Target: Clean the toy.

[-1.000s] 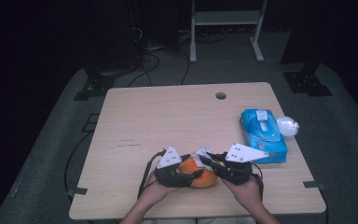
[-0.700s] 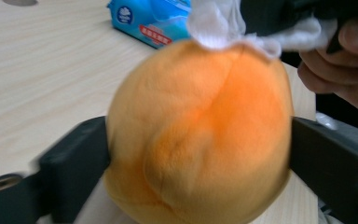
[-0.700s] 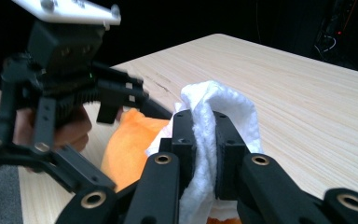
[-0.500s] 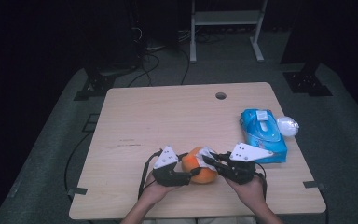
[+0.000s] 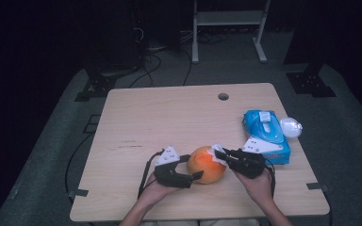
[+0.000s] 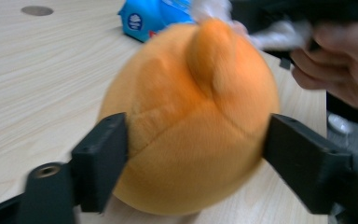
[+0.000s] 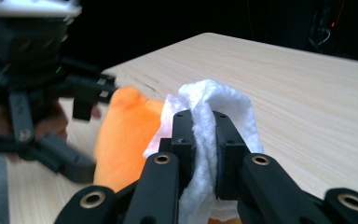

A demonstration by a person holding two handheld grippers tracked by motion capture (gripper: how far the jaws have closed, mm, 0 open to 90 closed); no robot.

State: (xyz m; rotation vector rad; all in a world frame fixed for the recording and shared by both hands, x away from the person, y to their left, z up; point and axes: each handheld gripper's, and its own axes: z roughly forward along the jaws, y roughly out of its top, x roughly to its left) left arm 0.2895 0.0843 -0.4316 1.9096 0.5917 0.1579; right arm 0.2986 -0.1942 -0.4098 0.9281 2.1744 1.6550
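Near the desk's front edge: left claw clamped on the orange plush, jaws just widened; right claw pinching a white wipe against it. Farther right, blue pack.

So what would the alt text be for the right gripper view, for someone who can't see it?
The right tongs are shut on a folded white wipe, held against an orange plush toy on a pale wooden table. The left tongs hold the toy from the other side.
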